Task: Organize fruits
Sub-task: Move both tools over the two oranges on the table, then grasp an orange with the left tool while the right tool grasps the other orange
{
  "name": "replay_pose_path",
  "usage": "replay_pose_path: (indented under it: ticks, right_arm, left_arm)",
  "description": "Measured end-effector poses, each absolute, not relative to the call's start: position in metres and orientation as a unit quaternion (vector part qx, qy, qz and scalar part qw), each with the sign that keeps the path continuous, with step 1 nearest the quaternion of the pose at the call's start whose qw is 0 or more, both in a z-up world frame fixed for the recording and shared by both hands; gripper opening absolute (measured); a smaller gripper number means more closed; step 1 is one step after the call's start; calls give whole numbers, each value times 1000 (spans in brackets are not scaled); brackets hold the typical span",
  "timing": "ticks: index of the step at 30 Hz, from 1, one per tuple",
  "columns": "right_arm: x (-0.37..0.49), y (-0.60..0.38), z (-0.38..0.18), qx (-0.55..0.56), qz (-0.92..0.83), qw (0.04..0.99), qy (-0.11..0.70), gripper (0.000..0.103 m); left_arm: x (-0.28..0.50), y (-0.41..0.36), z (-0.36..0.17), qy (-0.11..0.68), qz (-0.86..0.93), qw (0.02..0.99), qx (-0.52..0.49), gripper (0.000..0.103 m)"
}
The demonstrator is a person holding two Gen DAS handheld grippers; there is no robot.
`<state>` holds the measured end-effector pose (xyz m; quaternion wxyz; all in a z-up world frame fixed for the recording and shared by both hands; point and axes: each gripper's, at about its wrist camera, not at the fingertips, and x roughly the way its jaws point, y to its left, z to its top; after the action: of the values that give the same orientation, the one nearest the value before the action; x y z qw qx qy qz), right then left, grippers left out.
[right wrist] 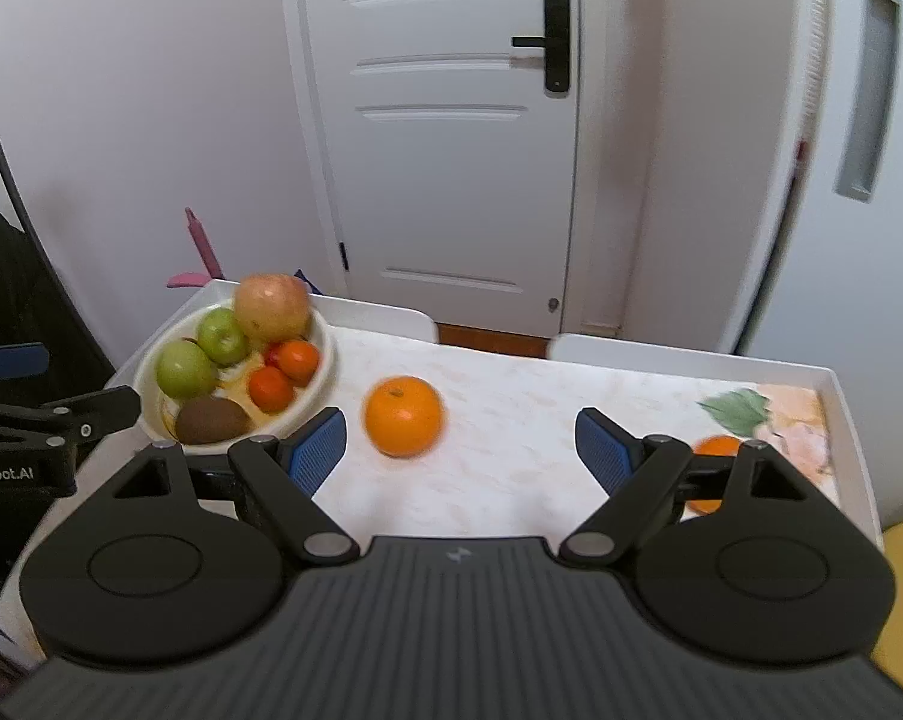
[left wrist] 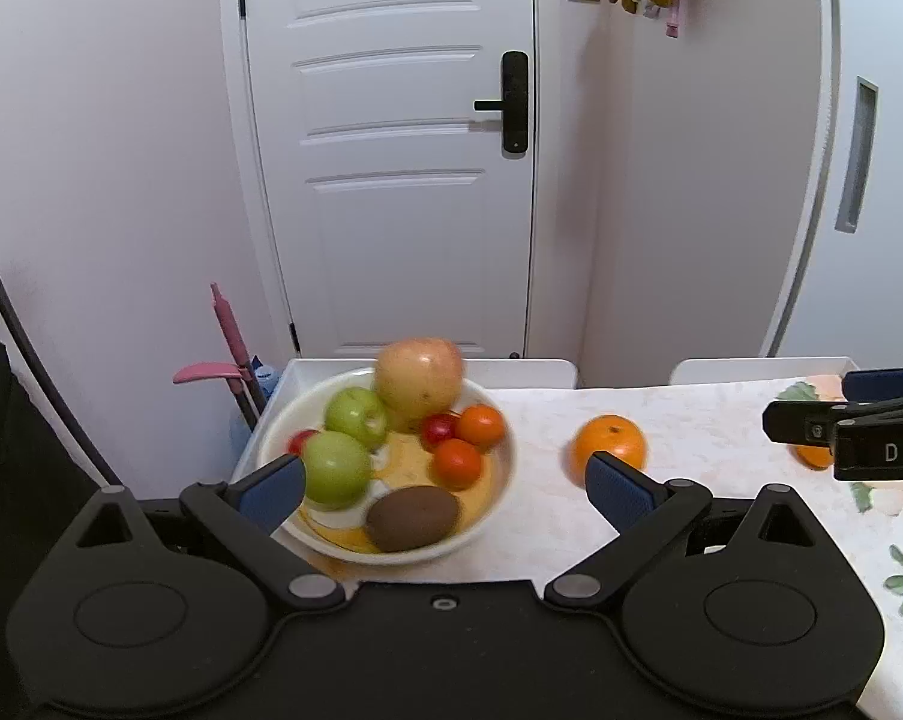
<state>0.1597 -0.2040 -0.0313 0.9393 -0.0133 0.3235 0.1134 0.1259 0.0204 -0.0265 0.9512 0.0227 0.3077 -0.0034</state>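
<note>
Both tools empty. Left hand-held gripper (left wrist: 445, 483) spread wide, hovering at the near rim of the white bowl (left wrist: 271, 426); right hand-held gripper (right wrist: 460, 447) likewise released, low over the worktop (right wrist: 511, 396). Bowl already crowded: red apple, two green apples, kiwi, small tomatoes and tangerines. Loose orange (right wrist: 402, 416) sits on the worktop just right of the bowl; a second orange (right wrist: 715, 447) lies well right of it, half hidden behind a finger. Risks, as I judge: round orange rolls if nudged off-centre; dropped onto the heap it could dislodge the top apple.
</note>
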Motion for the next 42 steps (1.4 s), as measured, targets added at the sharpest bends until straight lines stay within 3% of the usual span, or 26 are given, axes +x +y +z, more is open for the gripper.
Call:
replay_pose_path:
  ticks: [13, 16, 30, 42]
  right_arm:
    - [160, -310, -59, -31, 105, 937, 333, 99]
    - [167, -325, -71, -35, 97, 936, 336, 103]
    - [205, -364, -130, -11, 82, 931, 355, 103]
    - [225, -368, -146, 1, 84, 930, 359, 103]
  left_arm:
    - [130, -67, -50, 302, 23, 953, 18, 101]
    - [140, -81, -62, 303, 24, 952, 23, 101]
    - [212, -112, -123, 323, 28, 945, 50, 100]
    - [251, -111, -150, 341, 25, 939, 45, 84]
